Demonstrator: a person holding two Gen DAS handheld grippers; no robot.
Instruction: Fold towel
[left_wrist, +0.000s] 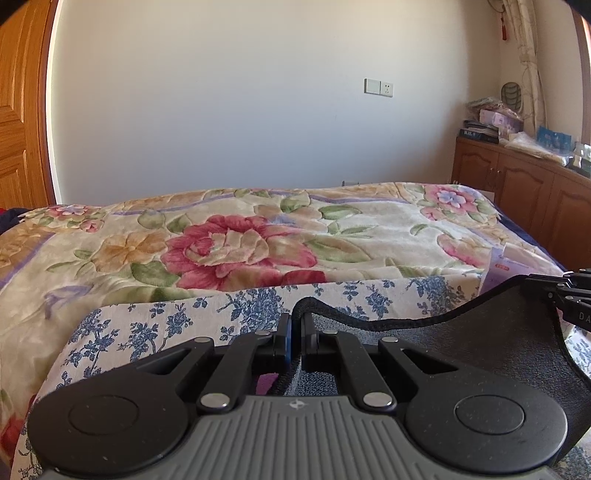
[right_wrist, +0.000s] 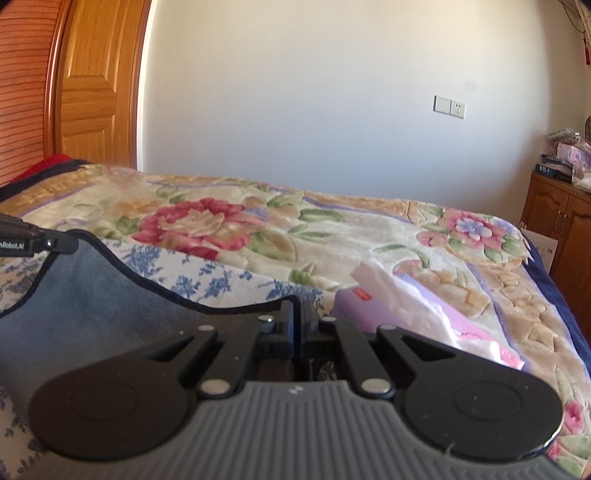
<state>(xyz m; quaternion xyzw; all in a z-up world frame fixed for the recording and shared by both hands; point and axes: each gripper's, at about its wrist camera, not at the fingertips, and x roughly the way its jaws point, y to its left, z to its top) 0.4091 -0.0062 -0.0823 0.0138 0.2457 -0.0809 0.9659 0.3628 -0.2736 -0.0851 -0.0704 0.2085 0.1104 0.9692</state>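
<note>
The left gripper (left_wrist: 295, 332) has its fingers pinched nearly together on the dark hemmed edge of the towel (left_wrist: 480, 332), and the right gripper (right_wrist: 297, 317) is likewise closed on the same hem at its own end. The grey towel hangs slack between the two, its edge sagging in a curve, held just above the bed.

The bed (left_wrist: 369, 229) fills the middle of both views, covered by a thick floral blanket (right_wrist: 332, 236) with large red and peach blossoms. Over its near part lies a white cloth with blue flower sprigs (left_wrist: 166, 321), directly beneath the towel. Behind stands a pale wall (left_wrist: 240, 110) with a switch and socket plate (left_wrist: 378, 88), and a wooden door (right_wrist: 96, 81) to the left.

At the right a brown wooden cabinet (left_wrist: 517, 181) stands beside the bed; on its top are piled books, boxes and bags, too cluttered to tell apart. On the blanket just beside the right gripper lies a lilac tissue pack (right_wrist: 424, 314) with a white sheet sticking out, close to the towel's right end.
</note>
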